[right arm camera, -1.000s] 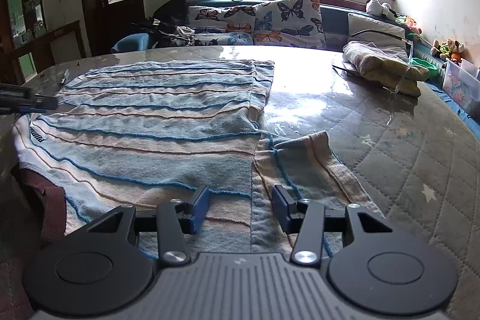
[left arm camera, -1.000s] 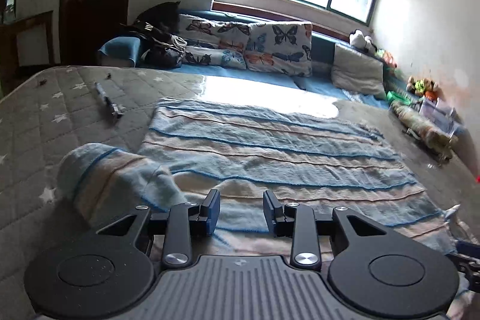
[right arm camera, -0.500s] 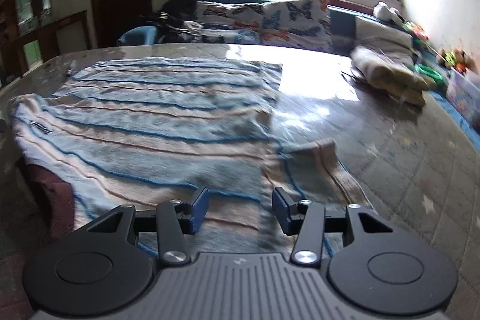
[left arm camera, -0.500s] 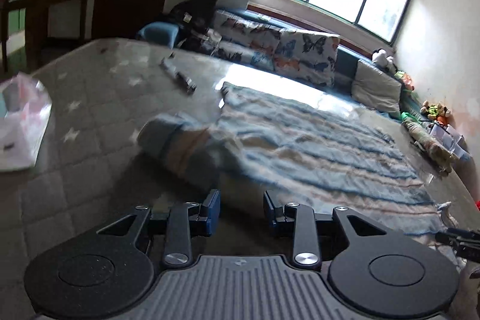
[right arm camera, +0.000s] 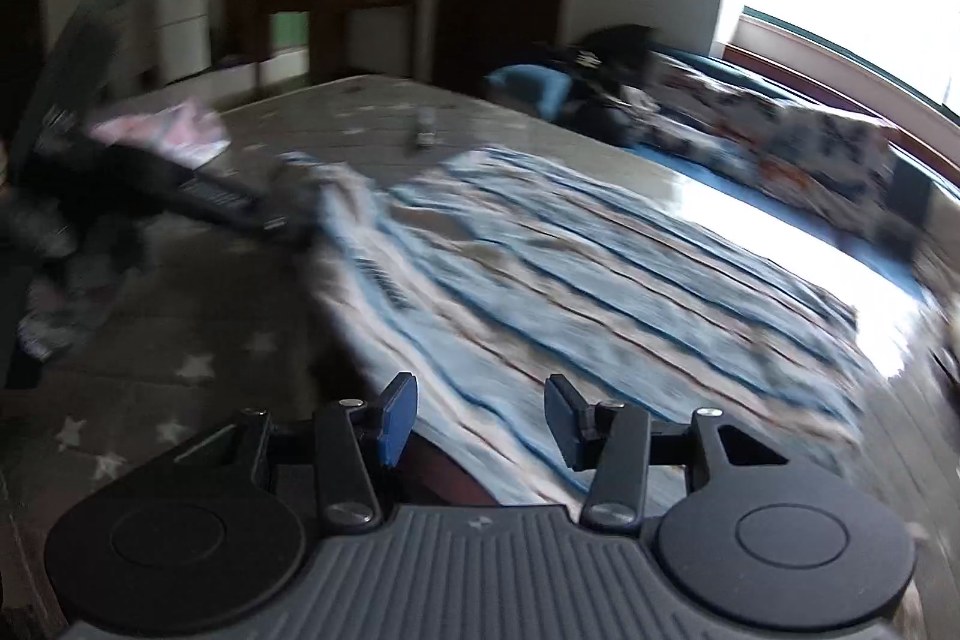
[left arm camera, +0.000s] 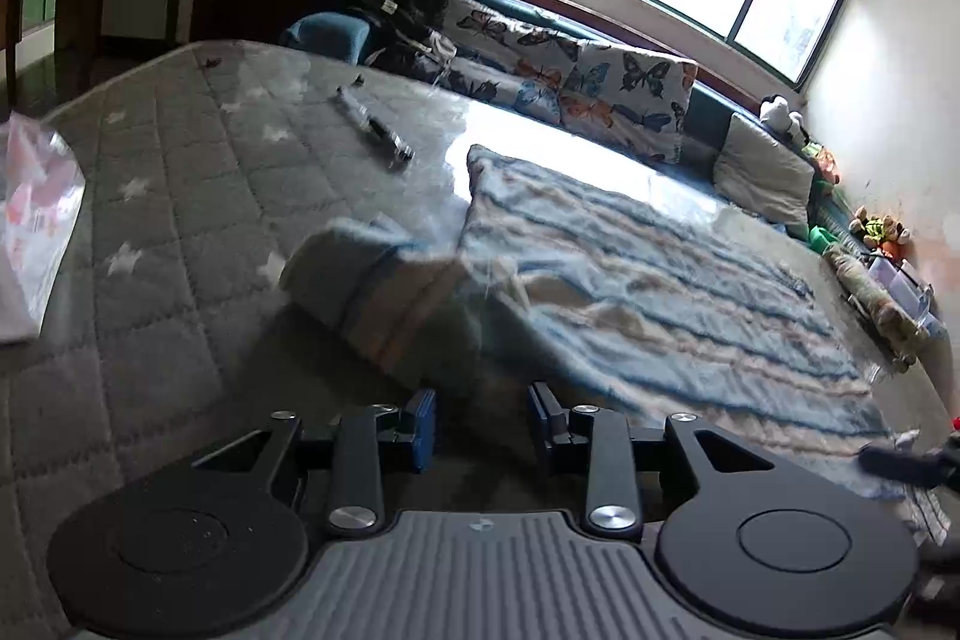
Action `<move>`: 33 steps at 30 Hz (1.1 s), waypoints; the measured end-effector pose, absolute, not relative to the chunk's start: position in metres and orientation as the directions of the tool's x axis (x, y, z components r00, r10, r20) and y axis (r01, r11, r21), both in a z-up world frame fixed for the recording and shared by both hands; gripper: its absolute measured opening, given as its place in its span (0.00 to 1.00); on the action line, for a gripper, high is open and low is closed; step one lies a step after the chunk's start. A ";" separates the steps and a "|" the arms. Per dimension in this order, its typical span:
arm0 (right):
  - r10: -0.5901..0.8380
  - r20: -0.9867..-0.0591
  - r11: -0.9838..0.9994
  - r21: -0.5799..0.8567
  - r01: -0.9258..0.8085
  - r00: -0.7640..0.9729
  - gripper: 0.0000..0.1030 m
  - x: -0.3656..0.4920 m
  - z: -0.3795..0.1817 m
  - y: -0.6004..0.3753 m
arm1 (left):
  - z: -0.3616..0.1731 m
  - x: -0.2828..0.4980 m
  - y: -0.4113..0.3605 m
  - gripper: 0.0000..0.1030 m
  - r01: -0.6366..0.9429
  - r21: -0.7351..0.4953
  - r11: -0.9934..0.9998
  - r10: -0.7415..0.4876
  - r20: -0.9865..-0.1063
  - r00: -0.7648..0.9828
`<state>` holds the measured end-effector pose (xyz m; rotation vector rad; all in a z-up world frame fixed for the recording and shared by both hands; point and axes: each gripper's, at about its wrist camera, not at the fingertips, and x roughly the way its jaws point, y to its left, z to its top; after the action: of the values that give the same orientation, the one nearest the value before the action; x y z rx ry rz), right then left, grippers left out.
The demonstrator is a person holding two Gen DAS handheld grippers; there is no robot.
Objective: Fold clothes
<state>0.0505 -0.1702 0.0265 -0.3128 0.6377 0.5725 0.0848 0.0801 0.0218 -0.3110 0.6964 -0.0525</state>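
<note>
Both views have been swung leftward since the earlier frames; the fold is barely begun.

Nothing is gripped: the left gripper (left arm camera: pixel 482 424) and right gripper (right arm camera: pixel 480 415) are held parted and empty. Just ahead of the left gripper a sleeve (left arm camera: pixel 384 298) is seen bunched on the quilted bed (left arm camera: pixel 180 196); beyond both, the striped sweater (right arm camera: pixel 576 292) is spread flat, its body not yet folded. Farther off, a pen (left arm camera: pixel 375 130) is left lying.
</note>
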 end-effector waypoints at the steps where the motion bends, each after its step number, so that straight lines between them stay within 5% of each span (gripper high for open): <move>1: 0.415 -0.638 0.785 -0.110 -0.610 0.649 0.46 0.051 0.026 -0.160 | 0.024 0.088 0.079 0.34 -0.047 -0.295 0.954 -0.153 -0.618 0.771; 17: 0.436 -0.665 0.765 -0.081 -0.639 0.607 0.46 0.110 0.003 -0.101 | 0.029 0.134 0.065 0.34 0.028 -0.303 0.953 -0.212 -0.594 0.776; 25: 0.505 -0.668 0.827 0.192 -0.529 0.547 0.46 0.148 0.004 -0.133 | 0.045 0.104 0.093 0.39 0.007 -0.360 0.933 -0.207 -0.521 0.828; 33: 0.570 -0.669 0.820 0.423 -0.385 0.478 0.46 0.175 -0.010 -0.168 | 0.034 0.107 0.086 0.39 0.007 -0.360 0.933 -0.226 -0.569 0.791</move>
<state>0.1755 -0.1678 -0.0100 0.2269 0.8994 0.5888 0.1068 0.0862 0.0337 -0.3530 0.6498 -0.1280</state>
